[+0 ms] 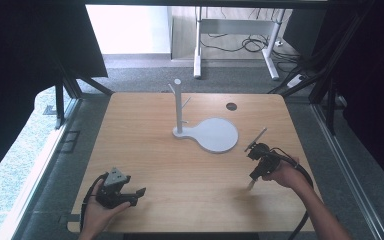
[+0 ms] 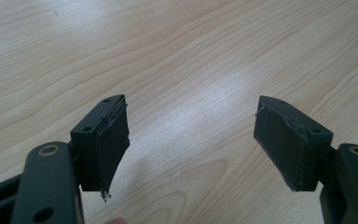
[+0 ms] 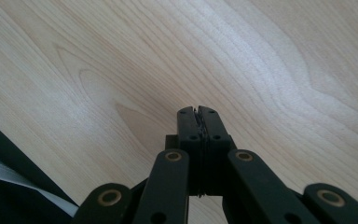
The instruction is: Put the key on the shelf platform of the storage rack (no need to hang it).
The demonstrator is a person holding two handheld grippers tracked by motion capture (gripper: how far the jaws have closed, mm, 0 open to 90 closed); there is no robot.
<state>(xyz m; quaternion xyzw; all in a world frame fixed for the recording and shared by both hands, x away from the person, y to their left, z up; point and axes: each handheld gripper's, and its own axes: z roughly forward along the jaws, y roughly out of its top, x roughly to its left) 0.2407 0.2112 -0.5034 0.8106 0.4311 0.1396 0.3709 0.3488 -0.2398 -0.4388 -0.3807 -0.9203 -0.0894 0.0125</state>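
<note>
Left hand-held gripper [image 1: 139,192]: resting low over the near-left part of the table [image 1: 145,150], gripped by the person's left hand [image 1: 97,212]; in the left gripper view its jaws are standing wide apart over bare wood grain, holding nothing. Right hand-held gripper [image 3: 198,110]: in the right gripper view its jaws are pressing flat together with nothing visibly between them, pointing at bare table; in the high view the right hand-held gripper [image 1: 252,185] is sitting at the near-right, held by the right hand [image 1: 280,174], with a thin pale rod-like part sticking up from it whose nature is too blurred to tell. Nearest item: white stand [image 1: 206,133], sitting at the middle of the table toward the far side, well apart from both grippers, closer to the right one. It is showing as a flat, round-ended base plate with an upright post [image 1: 178,105] at its left end carrying short angled pegs. Handling judgement: probably rigid plastic or painted metal, light to moderate in weight, smooth and likely slippery; the flat plate is offering little to pinch except its thin rim, so the post, low near the base, seems the surest hold. The pegs are looking slender and possibly fragile. A dark round hole [image 1: 231,106] is lying in the table beyond the plate.
</note>
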